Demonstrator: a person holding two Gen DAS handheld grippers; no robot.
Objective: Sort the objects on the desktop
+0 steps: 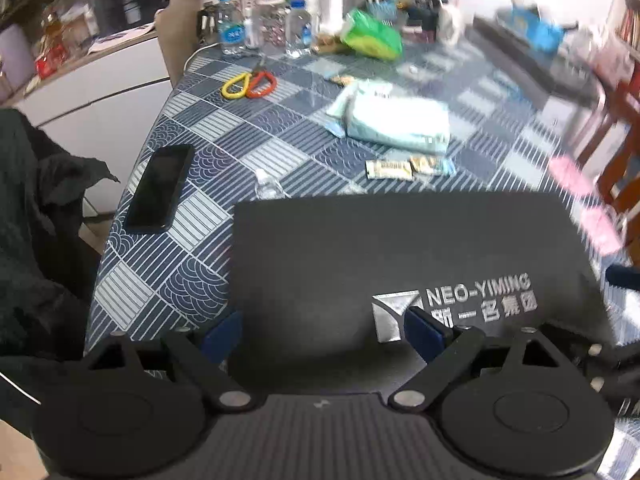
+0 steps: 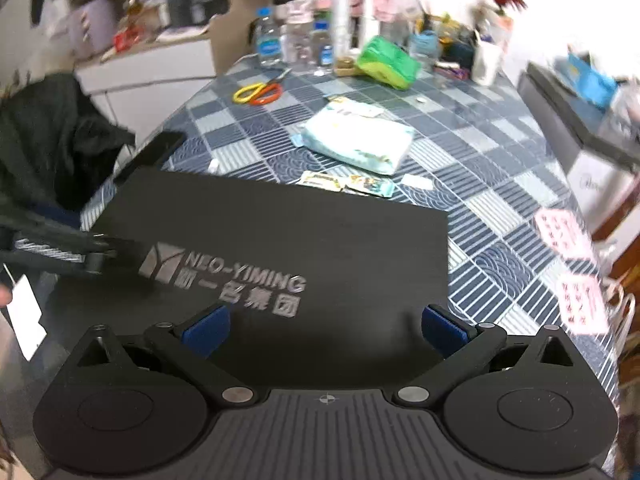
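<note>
Black mat (image 2: 280, 248) — under both tongs, L (image 1: 324, 332) & R (image 2: 324, 326), spread.

Setting: lived-in home, dining or living area. Evidence: desk under a blue-and-white patchwork-patterned tablecloth (image 2: 500, 152); cluster of clear plastic water bottles (image 2: 269, 42) at its far end; yellow-and-orange-handled scissors (image 2: 258, 93); pale blue soft tissue pack (image 2: 356, 142); small snack sachets (image 2: 346, 184); dark garment draped over a chair (image 2: 52, 136); white cabinet (image 1: 100, 80) with cluttered shelves above; red-brown wooden chair (image 1: 616, 136).
</note>
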